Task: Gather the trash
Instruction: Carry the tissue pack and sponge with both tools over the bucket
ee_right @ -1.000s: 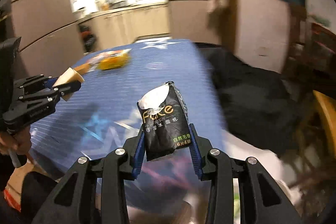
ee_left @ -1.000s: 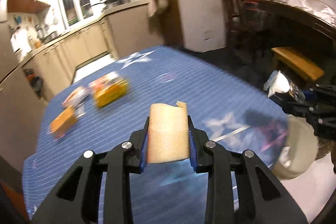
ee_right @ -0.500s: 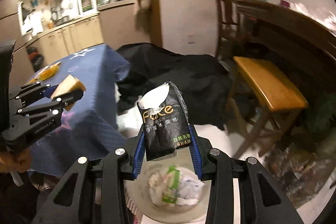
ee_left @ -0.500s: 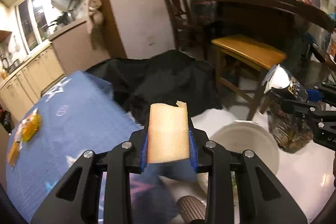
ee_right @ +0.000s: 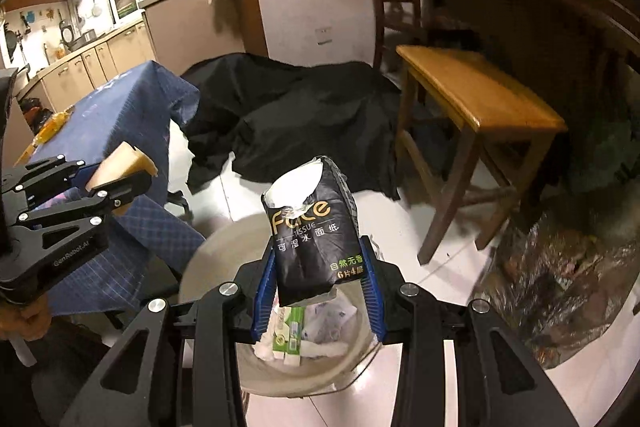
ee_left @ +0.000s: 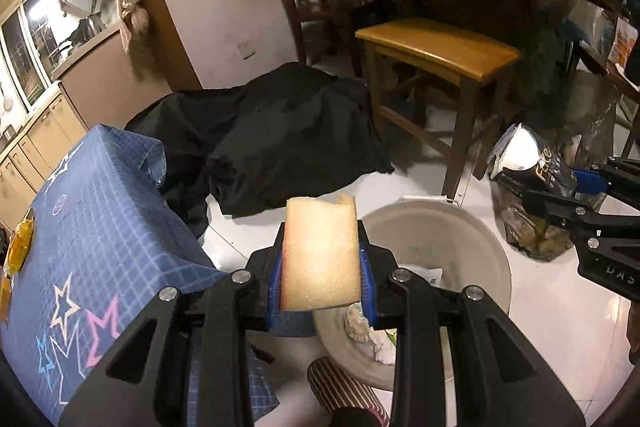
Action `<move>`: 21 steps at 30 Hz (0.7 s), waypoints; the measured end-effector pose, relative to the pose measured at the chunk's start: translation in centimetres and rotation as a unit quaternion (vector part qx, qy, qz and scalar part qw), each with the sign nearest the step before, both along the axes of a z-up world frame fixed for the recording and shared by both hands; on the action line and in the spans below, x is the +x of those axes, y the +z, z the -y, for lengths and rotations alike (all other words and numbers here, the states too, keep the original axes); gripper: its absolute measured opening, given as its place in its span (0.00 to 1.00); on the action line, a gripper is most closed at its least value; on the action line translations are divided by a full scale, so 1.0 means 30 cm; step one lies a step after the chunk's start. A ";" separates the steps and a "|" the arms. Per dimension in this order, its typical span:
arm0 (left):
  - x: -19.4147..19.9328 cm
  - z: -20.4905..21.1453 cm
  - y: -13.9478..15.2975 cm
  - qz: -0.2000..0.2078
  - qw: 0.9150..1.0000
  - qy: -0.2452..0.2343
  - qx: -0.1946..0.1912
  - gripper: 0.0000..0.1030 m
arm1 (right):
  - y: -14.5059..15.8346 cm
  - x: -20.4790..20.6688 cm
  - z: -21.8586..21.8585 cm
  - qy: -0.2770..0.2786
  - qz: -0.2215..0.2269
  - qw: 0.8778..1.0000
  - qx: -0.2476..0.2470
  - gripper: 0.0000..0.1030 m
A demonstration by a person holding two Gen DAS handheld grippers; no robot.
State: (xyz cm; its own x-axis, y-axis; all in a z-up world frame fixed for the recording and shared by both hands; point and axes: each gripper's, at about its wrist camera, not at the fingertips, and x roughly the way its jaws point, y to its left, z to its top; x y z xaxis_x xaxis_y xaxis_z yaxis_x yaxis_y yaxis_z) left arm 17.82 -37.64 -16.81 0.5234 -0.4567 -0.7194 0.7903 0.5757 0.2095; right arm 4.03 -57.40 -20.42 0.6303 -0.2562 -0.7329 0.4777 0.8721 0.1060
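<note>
The left gripper (ee_left: 320, 263) has its jaws clamped on a yellow sponge (ee_left: 319, 253), held above the near rim of the white trash bin (ee_left: 472, 227). The right gripper (ee_right: 318, 291) has its jaws clamped on a black tissue pack (ee_right: 314, 231), directly over the bin, above the wrappers (ee_right: 292, 335) inside.

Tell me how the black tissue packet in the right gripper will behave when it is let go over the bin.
The black plastic tissue packet is torn open at the top and creased, so it is probably soft and nearly empty. Pinched in the right gripper, it looks light and may flutter rather than drop straight. The round beige bin below is wide, so it should likely still land inside.
</note>
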 end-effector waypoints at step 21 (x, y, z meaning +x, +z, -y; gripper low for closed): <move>-0.026 0.047 -0.076 -0.003 0.999 -0.008 0.035 0.28 | -0.120 0.040 -0.021 0.011 -0.028 0.999 0.024 0.38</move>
